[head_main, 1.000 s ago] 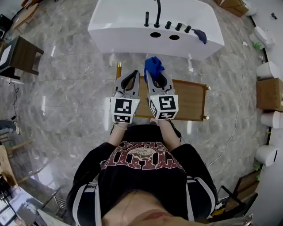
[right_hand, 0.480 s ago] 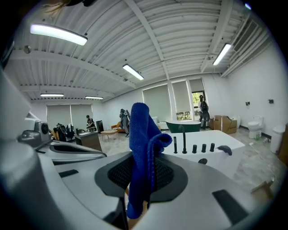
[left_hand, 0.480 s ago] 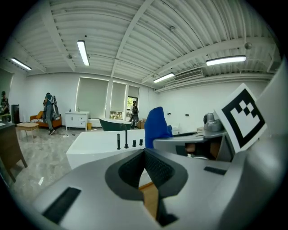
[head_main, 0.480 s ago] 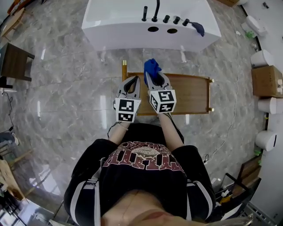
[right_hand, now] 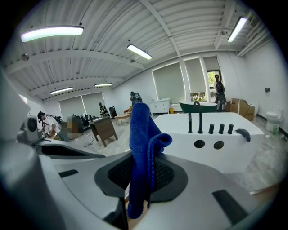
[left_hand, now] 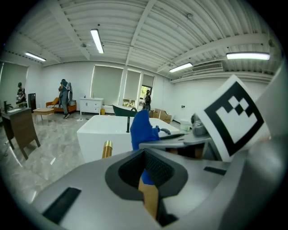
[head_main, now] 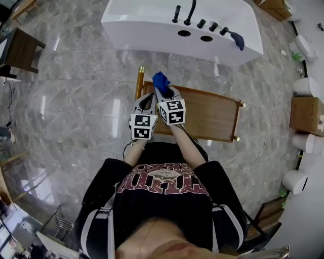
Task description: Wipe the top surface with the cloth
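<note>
Wooden counter (head_main: 212, 114) below: R tongs (head_main: 162, 91) pinch blue cloth (head_main: 160, 79) over far-left corner, prob. to wipe (L tongs (head_main: 146, 98) closed, empty).

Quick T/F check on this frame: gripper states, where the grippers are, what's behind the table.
1. The right gripper is shut on the blue cloth. True.
2. The left gripper also grips a cloth. False: its jaws are together with nothing between them.
3. Both grippers are at the left end of the wooden table. True.
4. The bathtub beyond the table is black. False: the bathtub is white; only the tap fittings on its rim are black.
</note>
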